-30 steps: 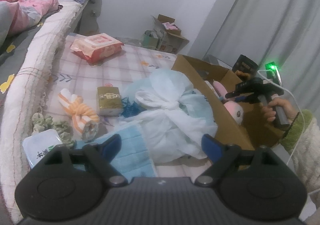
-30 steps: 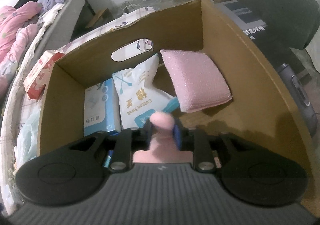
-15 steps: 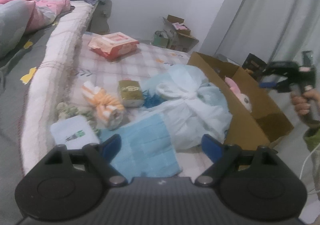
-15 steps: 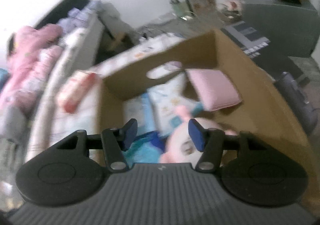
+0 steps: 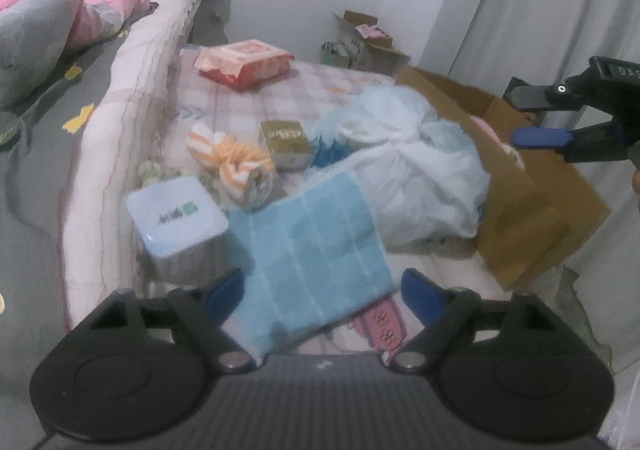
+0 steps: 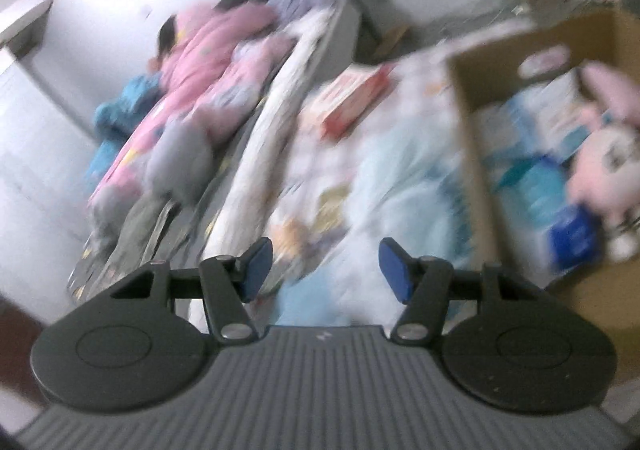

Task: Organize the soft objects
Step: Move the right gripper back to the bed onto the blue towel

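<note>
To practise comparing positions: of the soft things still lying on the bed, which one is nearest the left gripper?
The flat light-blue quilted cloth. Its near edge reaches between the open left gripper's fingers, while the orange-striped bundle and the white-blue bag heap lie farther back.

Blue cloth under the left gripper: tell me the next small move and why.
Probably lower the left gripper onto the blue cloth and close. Its jaws are open and empty right above it, and the right gripper is also empty beside the cardboard box.
</note>
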